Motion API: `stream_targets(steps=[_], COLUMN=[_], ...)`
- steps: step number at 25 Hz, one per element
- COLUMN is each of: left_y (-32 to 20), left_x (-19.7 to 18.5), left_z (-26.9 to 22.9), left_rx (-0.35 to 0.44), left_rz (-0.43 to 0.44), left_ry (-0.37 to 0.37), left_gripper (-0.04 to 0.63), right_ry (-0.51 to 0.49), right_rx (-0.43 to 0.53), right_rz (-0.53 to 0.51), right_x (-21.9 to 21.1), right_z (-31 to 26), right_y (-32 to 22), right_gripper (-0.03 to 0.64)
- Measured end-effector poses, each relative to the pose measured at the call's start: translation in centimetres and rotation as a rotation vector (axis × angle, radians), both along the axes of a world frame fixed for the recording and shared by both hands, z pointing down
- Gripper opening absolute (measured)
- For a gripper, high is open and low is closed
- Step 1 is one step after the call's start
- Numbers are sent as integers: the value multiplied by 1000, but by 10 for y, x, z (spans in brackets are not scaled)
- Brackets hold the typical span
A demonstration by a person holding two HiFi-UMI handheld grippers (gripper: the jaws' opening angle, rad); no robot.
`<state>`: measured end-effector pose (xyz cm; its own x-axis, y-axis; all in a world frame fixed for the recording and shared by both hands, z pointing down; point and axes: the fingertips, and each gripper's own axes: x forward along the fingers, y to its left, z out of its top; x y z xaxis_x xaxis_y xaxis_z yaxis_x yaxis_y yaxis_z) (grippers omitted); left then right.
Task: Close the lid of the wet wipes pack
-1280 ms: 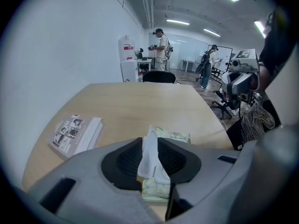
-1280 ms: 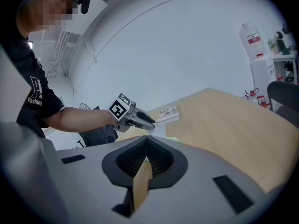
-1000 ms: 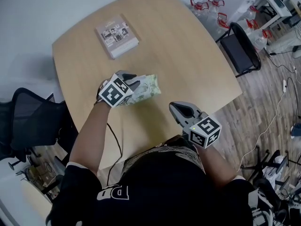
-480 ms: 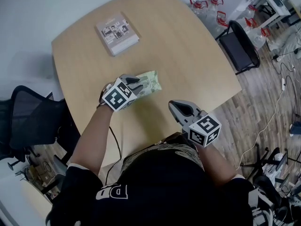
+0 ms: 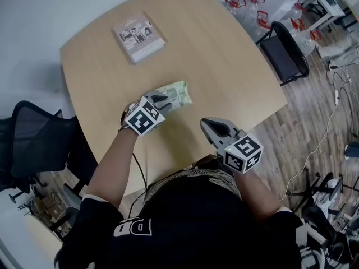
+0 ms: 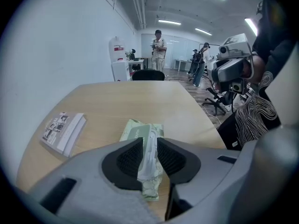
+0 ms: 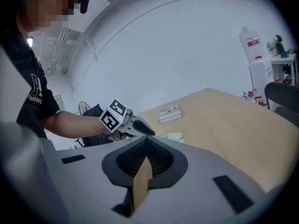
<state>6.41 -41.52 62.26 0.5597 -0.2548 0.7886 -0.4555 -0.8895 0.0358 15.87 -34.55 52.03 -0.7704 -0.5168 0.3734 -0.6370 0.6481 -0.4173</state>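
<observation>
The wet wipes pack, pale green with a leaf print, lies flat near the middle of the round wooden table. My left gripper points steeply down at the pack's near left end. In the left gripper view the pack's whitish lid shows in the narrow gap between the dark pads. The jaws are closing, and I see no firm press on the lid. My right gripper hovers shut and empty over the table's near edge, apart from the pack.
A booklet lies at the table's far left. One black chair stands by the right side, another at the left. Cables run over the wooden floor at the right. People stand far off across the room in the left gripper view.
My left gripper has slid toward the pack's near left end and sunk a little lower. The right gripper has stayed where it was.
</observation>
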Motion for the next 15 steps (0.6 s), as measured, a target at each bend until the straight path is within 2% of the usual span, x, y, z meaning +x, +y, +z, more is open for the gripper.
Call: stream_targets(steps=[15], left_y=[14], left_x=[7], left_z=[28], left_rx=[-5], left_rz=[9], left_ry=[-40], left_gripper=[106], right_ry=[2], right_rx=[-4], right_rz=[14], right_x=[4], right_z=[3], right_y=[10], right_gripper=[3])
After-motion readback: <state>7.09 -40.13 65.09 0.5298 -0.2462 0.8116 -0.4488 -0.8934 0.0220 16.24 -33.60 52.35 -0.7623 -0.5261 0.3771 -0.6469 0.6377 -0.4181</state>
